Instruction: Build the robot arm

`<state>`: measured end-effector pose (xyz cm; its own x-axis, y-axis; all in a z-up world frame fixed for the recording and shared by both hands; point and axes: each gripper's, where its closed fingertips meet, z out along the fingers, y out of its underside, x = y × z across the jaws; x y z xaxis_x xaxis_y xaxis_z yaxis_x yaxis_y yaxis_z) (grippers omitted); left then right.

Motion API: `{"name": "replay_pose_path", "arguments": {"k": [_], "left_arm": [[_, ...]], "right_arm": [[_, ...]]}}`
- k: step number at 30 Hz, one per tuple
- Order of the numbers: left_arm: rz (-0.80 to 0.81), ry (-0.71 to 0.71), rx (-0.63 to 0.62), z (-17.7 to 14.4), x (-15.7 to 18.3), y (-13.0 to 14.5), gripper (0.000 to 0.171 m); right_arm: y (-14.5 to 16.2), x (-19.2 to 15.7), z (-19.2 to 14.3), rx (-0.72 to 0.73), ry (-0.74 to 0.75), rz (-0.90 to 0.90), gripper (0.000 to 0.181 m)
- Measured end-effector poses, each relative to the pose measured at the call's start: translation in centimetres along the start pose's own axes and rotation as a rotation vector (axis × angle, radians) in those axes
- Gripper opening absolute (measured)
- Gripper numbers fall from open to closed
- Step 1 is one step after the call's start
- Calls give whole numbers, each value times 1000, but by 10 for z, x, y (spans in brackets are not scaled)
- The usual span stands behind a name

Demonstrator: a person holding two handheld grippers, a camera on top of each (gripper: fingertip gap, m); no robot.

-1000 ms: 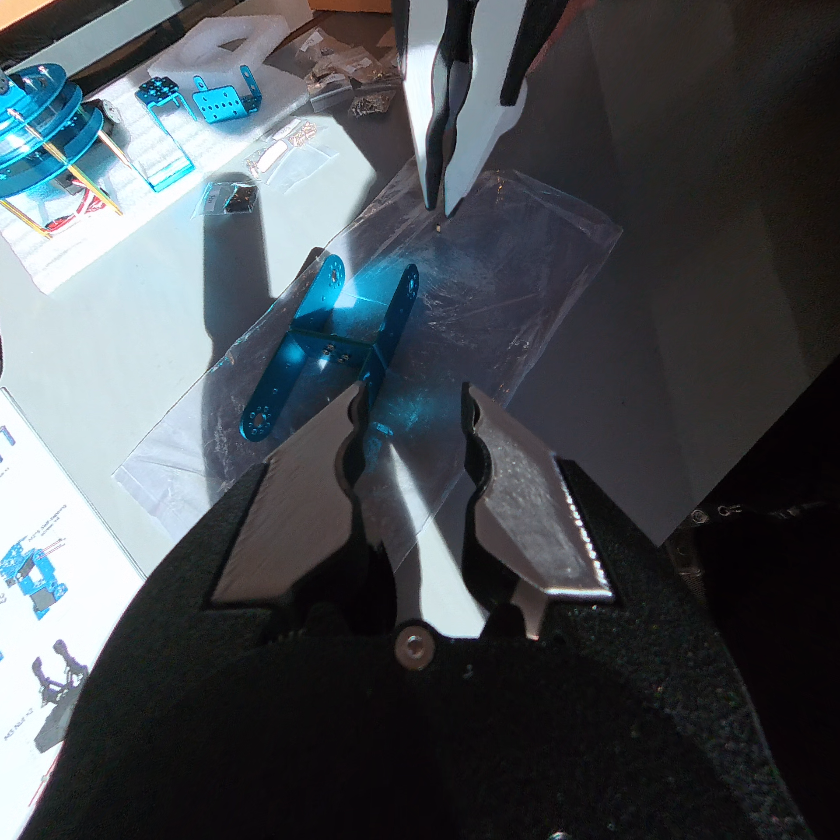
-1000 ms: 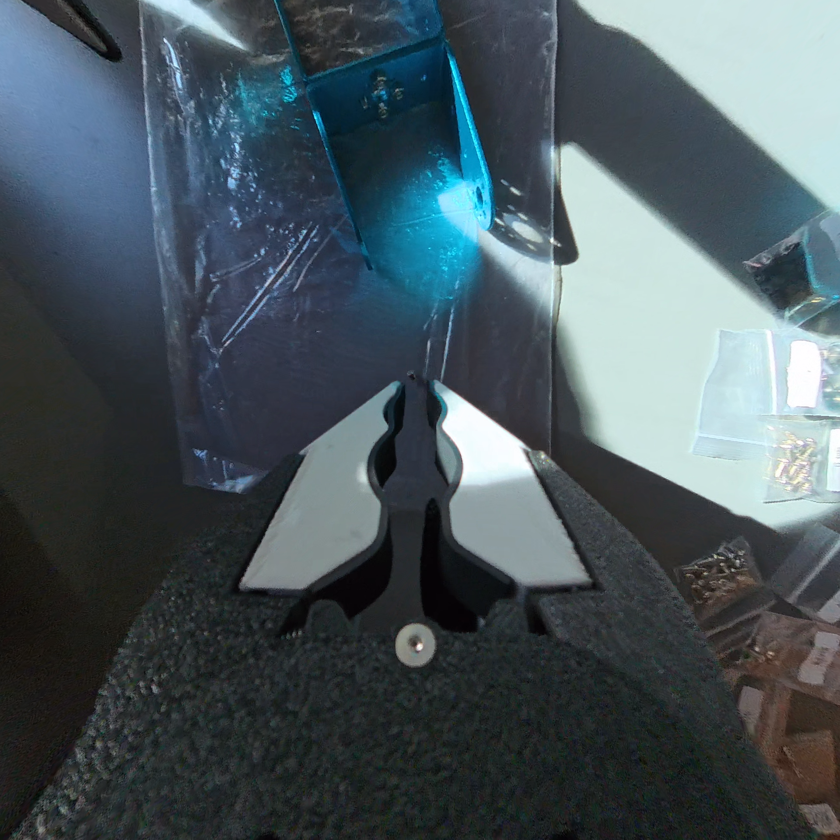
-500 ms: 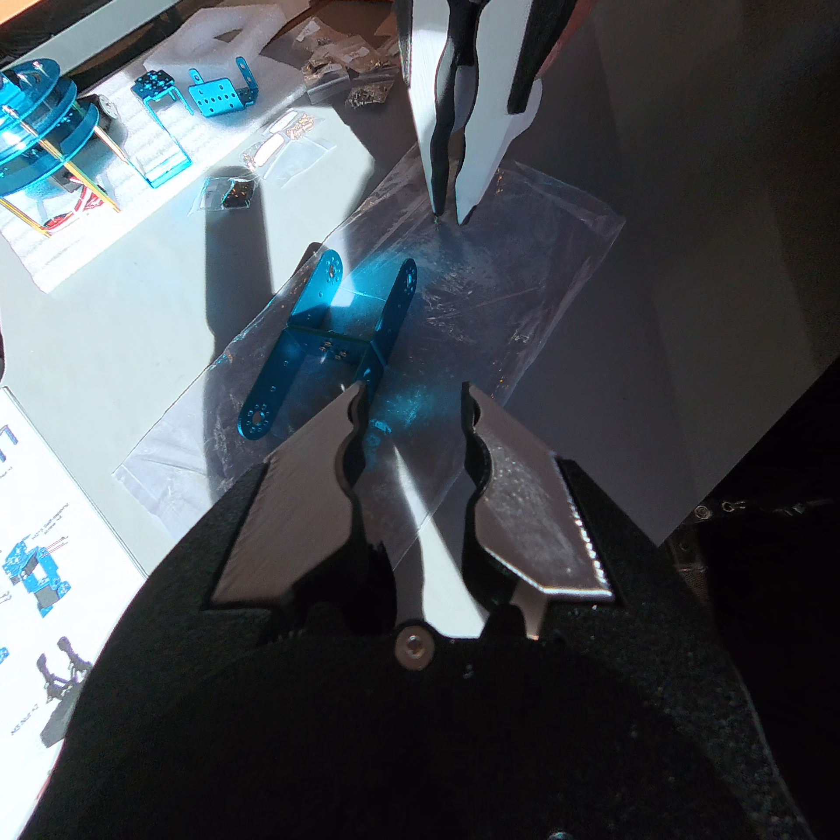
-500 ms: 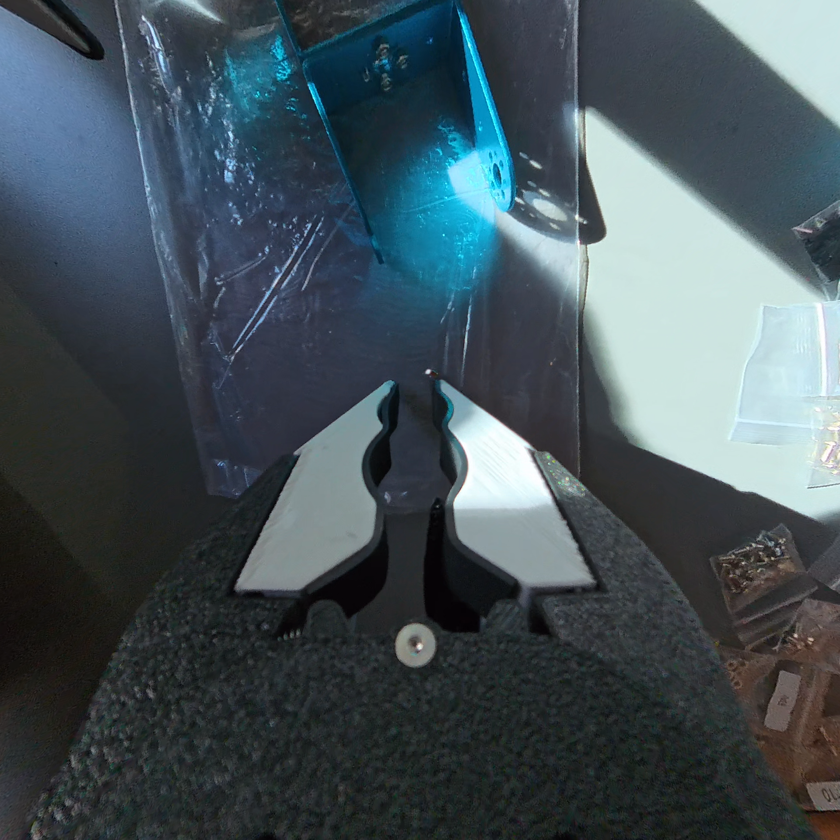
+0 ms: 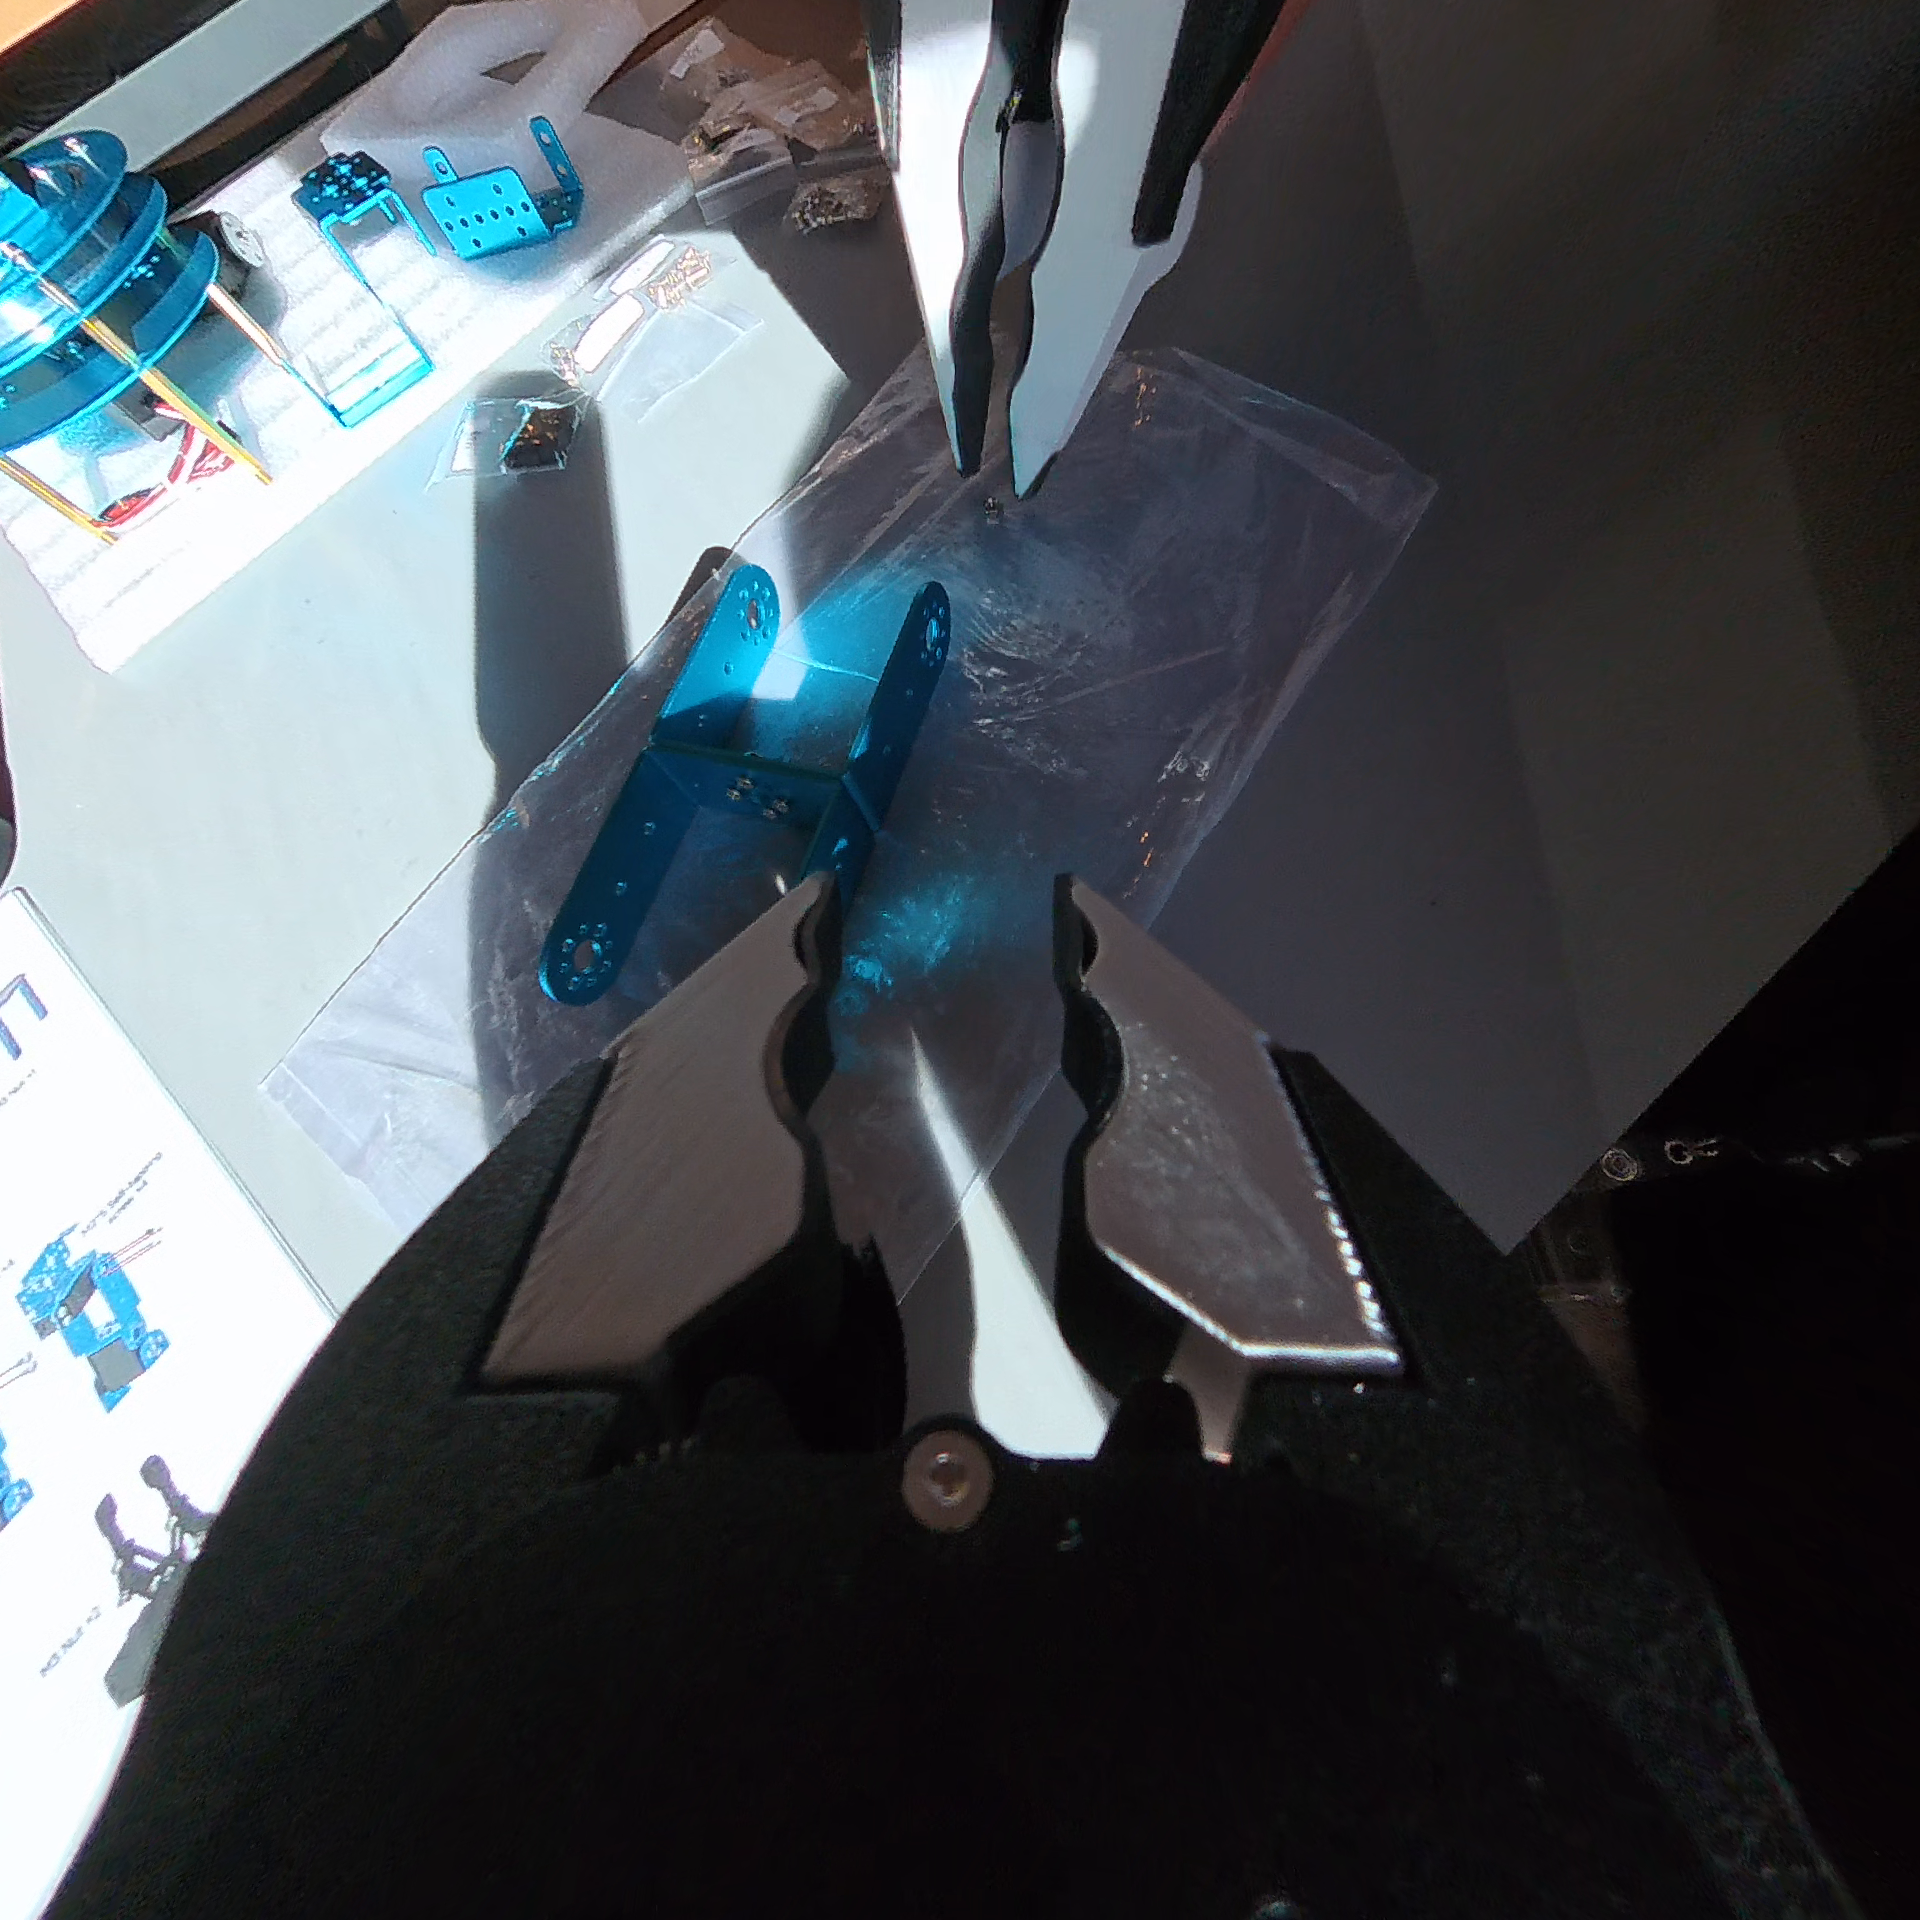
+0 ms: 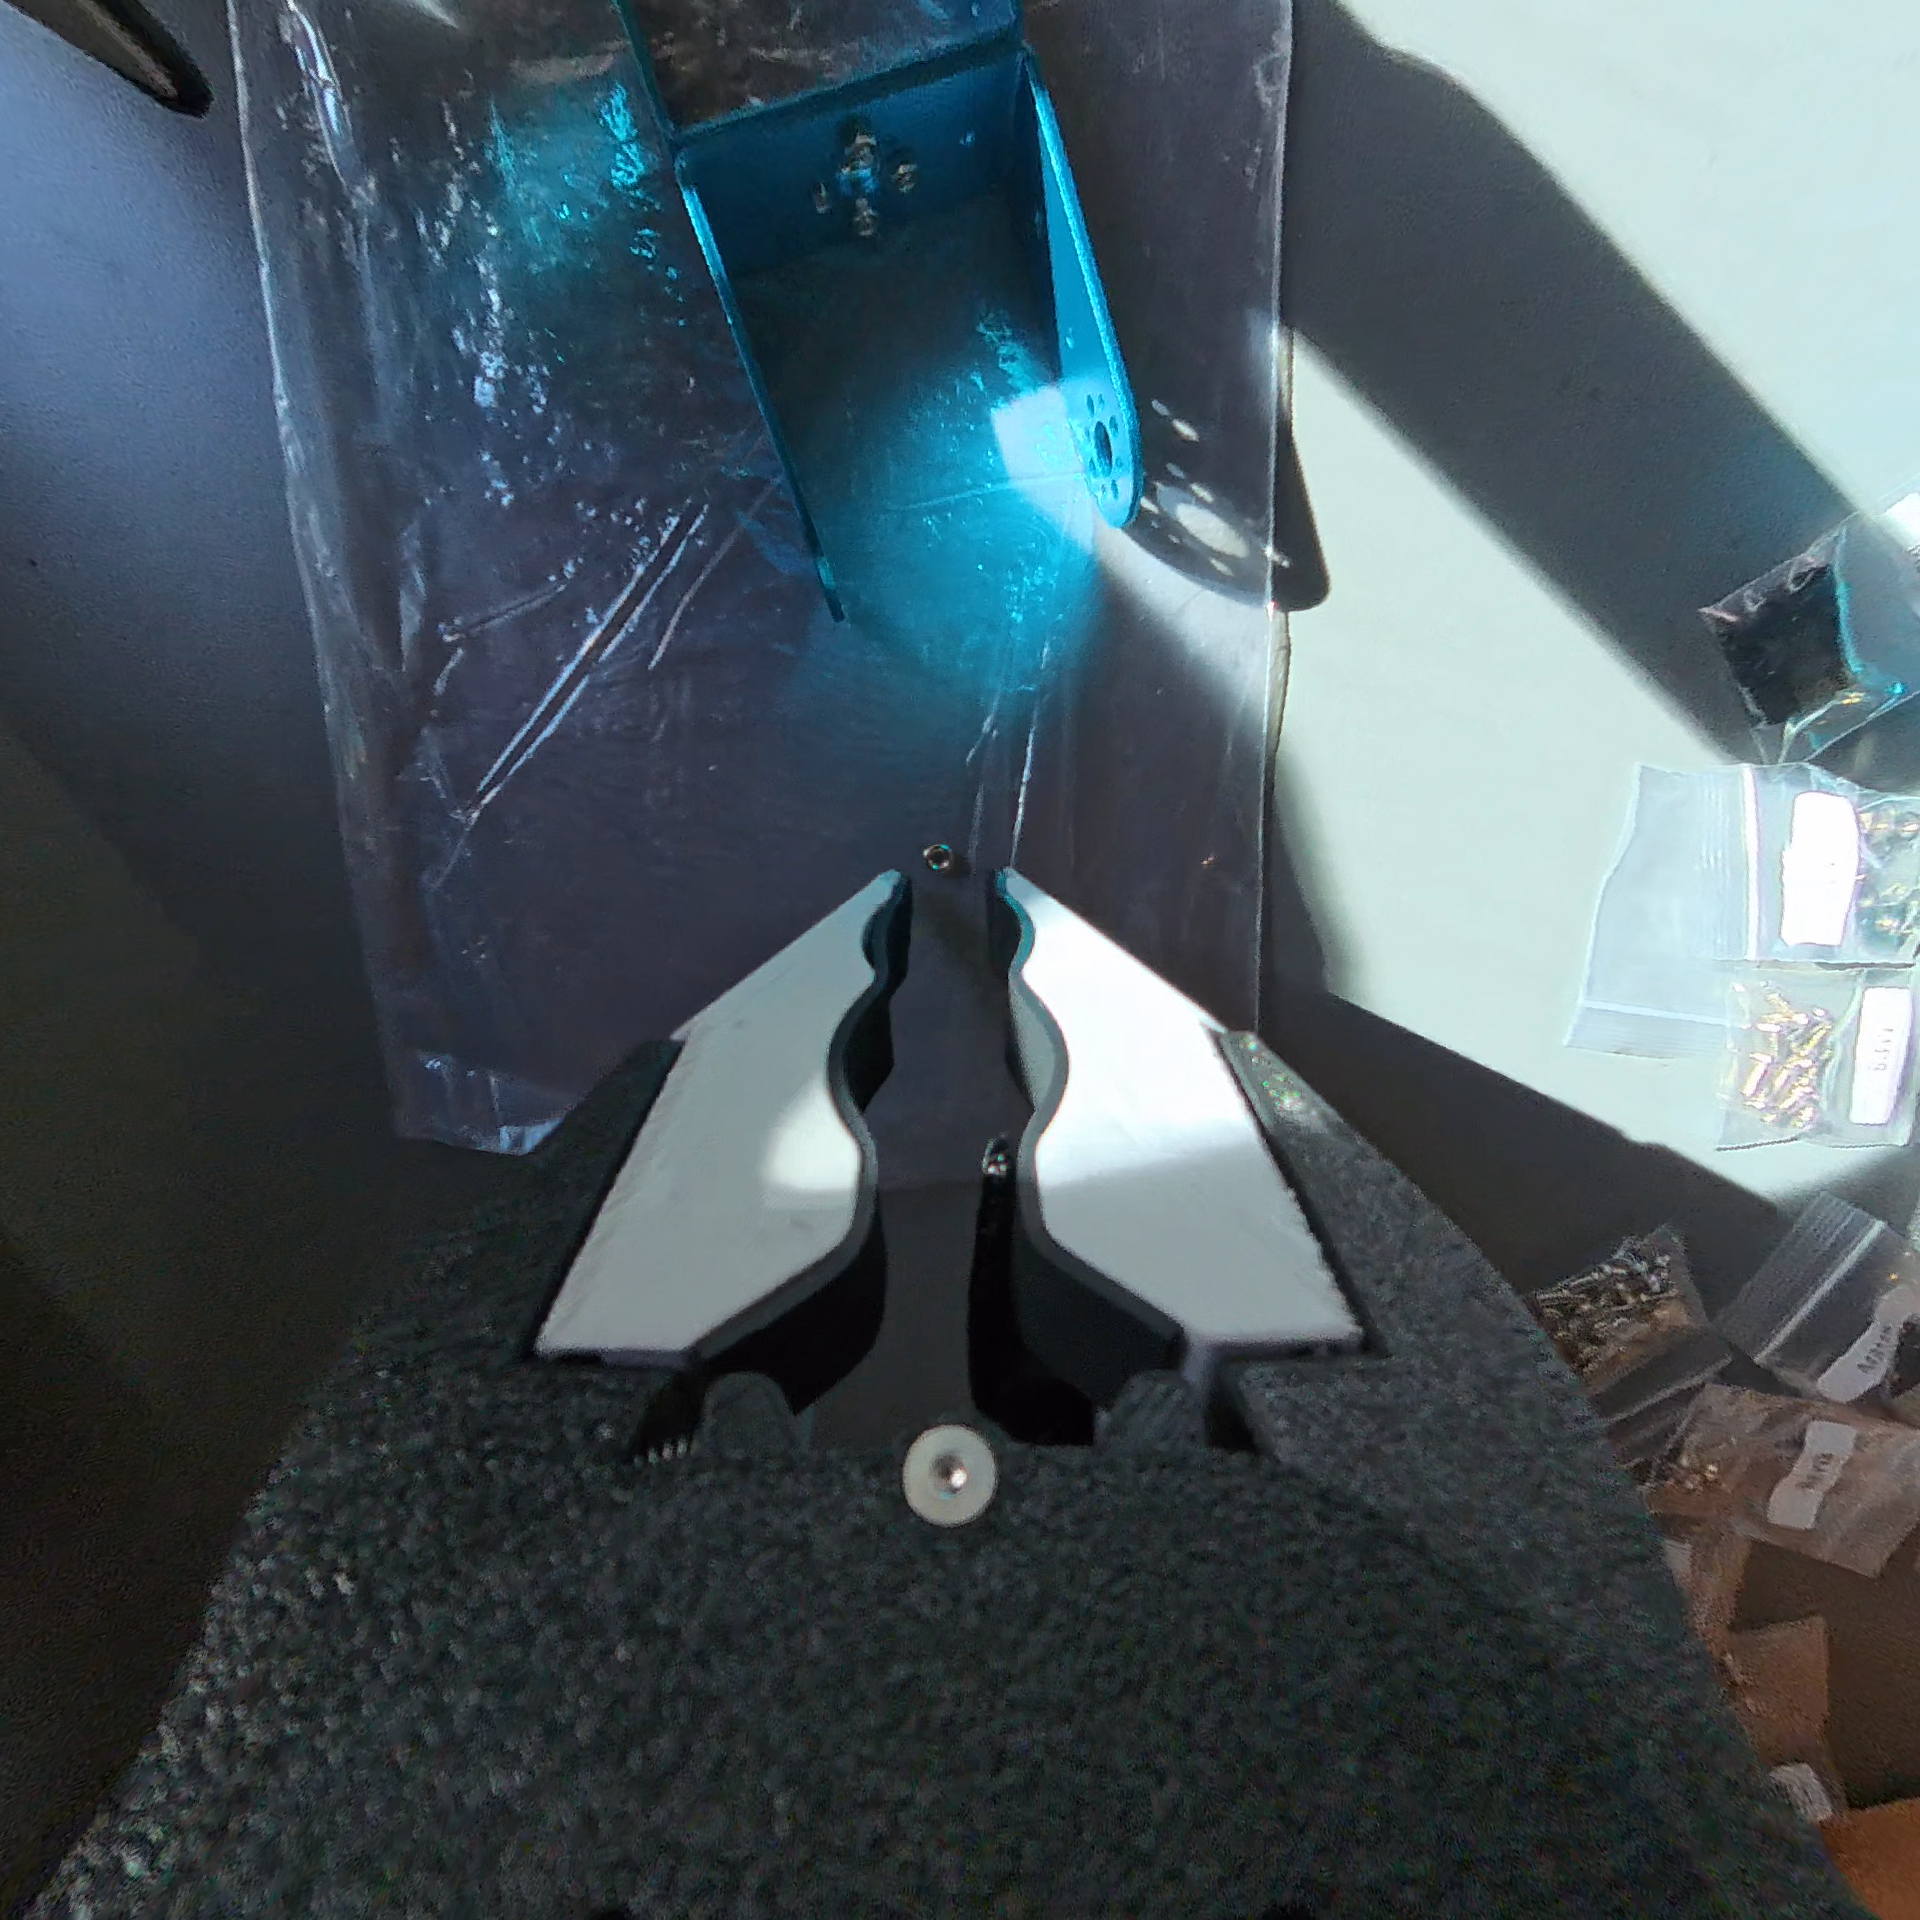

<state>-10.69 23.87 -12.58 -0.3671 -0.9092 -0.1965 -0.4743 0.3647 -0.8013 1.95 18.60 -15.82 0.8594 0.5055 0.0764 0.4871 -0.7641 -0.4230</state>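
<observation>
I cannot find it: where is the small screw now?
The small screw lies on the clear plastic bag, just beyond the open right gripper, short of the blue bracket.

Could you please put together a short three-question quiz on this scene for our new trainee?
1. True or false: the right tongs are clamped on the small nut.
2. Multiple choice: the blue metal bracket lies on A) the white foam sheet, B) the clear plastic bag, C) the instruction sheet.
3. Fill in: the left tongs hold ____.

Key
1. False: the jaws stand apart, the nut lies loose on the bag just beyond the tips.
2. B.
3. Nothing: they are open above the bag, near the bracket's end.
</observation>
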Motion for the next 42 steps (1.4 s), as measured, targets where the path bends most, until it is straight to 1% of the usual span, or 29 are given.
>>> {"name": "replay_pose_path", "arguments": {"k": [4,7,9,10,12,16,19,21,23,25,28,33,35,37,40,42], "left_arm": [[11,-1,-7,1,2,1,40],[17,-8,-9,0,1,0,40],[7,-7,-8,0,0,1,40],[1,-4,-5,0,-1,1,40],[-12,10,2,-1,-2,2,40],[-29,-10,13,-6,-19,5,41],[-54,40,35,-10,-25,3,48],[-64,95,21,-6,-25,6,54],[-66,122,-19,4,-28,13,57],[-55,174,-49,15,-24,17,57],[-22,214,-102,29,-20,21,55],[25,261,-124,37,-16,18,54],[43,264,-113,38,-16,13,53],[41,299,-113,38,-12,12,53],[51,295,-127,43,-11,13,53],[45,293,-107,44,-12,10,53]], "right_arm": [[-2,-4,4,2,-65,0,13],[-4,-4,4,4,-75,0,13],[-4,-5,6,-5,-78,-19,10],[-5,-6,6,-6,-79,-26,5],[-6,-6,7,-13,-69,-47,4],[-5,-4,5,-8,-67,-56,4],[-13,-2,1,56,-59,-80,4],[-25,-1,-2,115,-68,-88,4],[-44,-4,-6,213,-109,-116,4],[-64,-8,-9,306,-174,-131,4],[-83,-9,-3,380,-225,-160,4],[-95,-14,18,377,-290,-217,4],[-97,-15,24,358,-309,-221,4],[-97,-14,28,331,-315,-204,4],[-98,-18,27,331,-353,-151,4],[-97,-20,28,323,-387,-95,4]]}}
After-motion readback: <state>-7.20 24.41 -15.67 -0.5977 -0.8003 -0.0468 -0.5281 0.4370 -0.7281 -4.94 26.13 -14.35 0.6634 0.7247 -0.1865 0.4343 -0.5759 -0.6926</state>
